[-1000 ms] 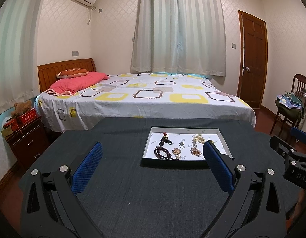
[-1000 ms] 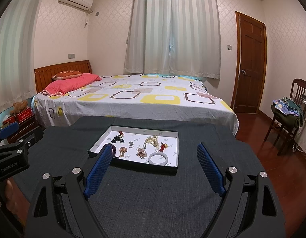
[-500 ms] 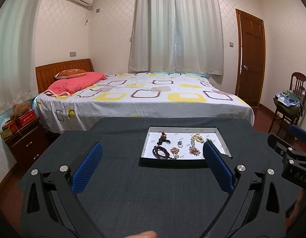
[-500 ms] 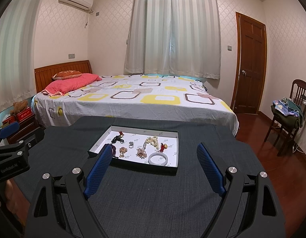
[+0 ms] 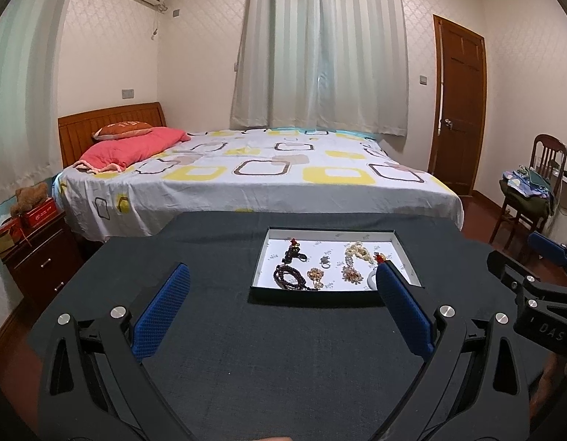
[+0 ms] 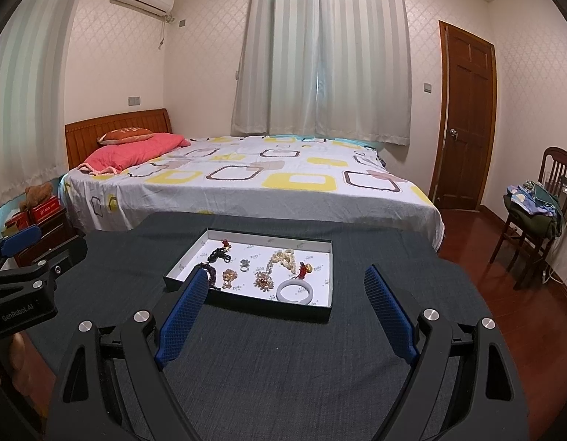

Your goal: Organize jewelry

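Observation:
A shallow black tray with a white floor (image 5: 276, 237) (image 6: 320, 248) lies on the dark cloth table. It holds several jewelry pieces: a dark bead bracelet (image 5: 289, 277) (image 6: 211, 271), a white bangle (image 6: 295, 291), a pale bead necklace (image 5: 355, 250) (image 6: 283, 257), a small ring (image 5: 324, 261) (image 6: 244, 265) and gold brooches (image 5: 315, 275) (image 6: 264, 280). My left gripper (image 5: 281, 270) is open and empty, short of the tray. My right gripper (image 6: 285, 275) is open and empty, just in front of the tray's near edge.
The dark table (image 5: 265, 349) (image 6: 283, 360) ends at a bed (image 5: 246, 176) (image 6: 246, 183). A nightstand (image 5: 37, 253) stands left, a chair with clothes (image 6: 533, 217) right, by a wooden door (image 6: 467, 128). Each gripper shows in the other's view at the side (image 5: 533, 294) (image 6: 22, 286).
Both grippers have stayed open and nearly still. The left view has drifted slightly, so the tray sits a little further left in it.

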### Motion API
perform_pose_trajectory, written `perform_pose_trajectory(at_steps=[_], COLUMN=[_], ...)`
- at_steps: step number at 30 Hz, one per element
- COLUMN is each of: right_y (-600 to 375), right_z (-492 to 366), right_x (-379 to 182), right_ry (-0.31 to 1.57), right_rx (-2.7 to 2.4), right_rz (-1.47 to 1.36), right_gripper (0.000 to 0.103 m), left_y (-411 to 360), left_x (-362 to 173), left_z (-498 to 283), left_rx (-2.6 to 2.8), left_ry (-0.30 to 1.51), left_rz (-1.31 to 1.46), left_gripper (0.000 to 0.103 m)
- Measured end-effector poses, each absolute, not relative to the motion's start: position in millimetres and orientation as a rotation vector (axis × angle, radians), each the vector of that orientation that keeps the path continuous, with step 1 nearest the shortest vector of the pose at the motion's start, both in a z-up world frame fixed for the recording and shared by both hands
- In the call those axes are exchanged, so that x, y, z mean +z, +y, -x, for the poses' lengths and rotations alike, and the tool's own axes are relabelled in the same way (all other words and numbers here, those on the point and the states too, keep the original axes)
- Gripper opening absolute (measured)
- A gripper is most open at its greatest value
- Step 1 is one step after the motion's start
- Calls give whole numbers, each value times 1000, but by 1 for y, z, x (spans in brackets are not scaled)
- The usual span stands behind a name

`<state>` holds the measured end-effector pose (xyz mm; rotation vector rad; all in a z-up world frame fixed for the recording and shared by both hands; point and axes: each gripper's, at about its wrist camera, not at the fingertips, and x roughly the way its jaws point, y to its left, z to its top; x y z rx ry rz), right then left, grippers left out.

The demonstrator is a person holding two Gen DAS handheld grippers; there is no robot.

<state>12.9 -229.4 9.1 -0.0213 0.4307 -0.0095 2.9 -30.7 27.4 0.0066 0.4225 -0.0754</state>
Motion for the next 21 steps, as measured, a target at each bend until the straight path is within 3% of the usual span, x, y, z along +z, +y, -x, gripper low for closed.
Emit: perform_pose_trajectory(at_steps=[21], right_y=[-231], right_z=[-24], right_x=[-7], right_ry=[469], right_rx=[-11], right_rz=[18], right_gripper=[84], left_y=[-26], left_x=[6], left_z=[-26], left_rx=[-60], left_ry=[479], left_rz=[-40], left_gripper=[99])
